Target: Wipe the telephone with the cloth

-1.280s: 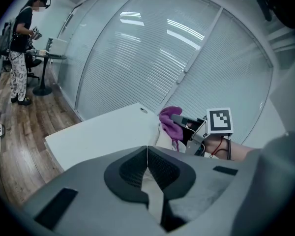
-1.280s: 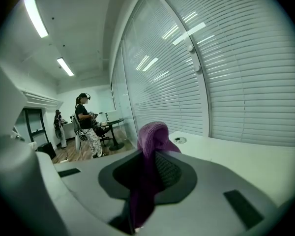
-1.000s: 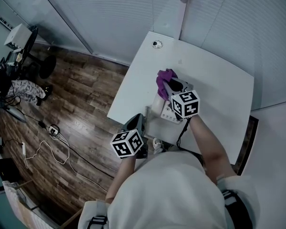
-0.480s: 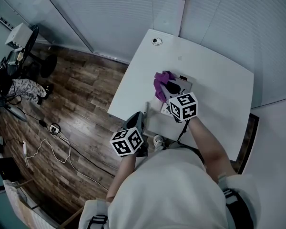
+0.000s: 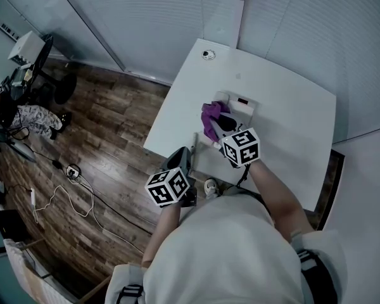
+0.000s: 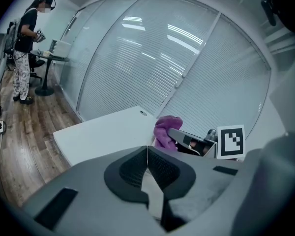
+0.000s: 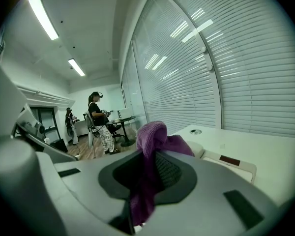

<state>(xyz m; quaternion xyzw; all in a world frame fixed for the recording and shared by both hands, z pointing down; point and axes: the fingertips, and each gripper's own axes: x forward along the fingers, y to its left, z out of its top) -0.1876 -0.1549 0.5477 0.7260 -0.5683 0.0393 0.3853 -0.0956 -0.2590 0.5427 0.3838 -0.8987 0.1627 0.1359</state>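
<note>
The white telephone [image 5: 238,104] lies on the white table [image 5: 285,125], its near part hidden under my right gripper. A purple cloth [image 5: 211,114] rests on the phone's left side, pinched in my right gripper [image 5: 216,125], which is shut on it. In the right gripper view the cloth [image 7: 151,140] hangs out between the jaws, with the phone's body [image 7: 231,163] just beyond. My left gripper [image 5: 184,154] hovers at the table's near left edge, shut and empty; its pads [image 6: 160,168] meet. From there I see the cloth [image 6: 165,130] ahead.
A round cable hole [image 5: 208,55] sits at the table's far corner. Glass walls with blinds stand behind the table. Cables [image 5: 63,189] lie on the wooden floor to the left. A person [image 6: 25,48] stands at a desk far off.
My right gripper has drawn the cloth toward me and slightly left along the phone, baring more of its far end. The left gripper has stayed put.
</note>
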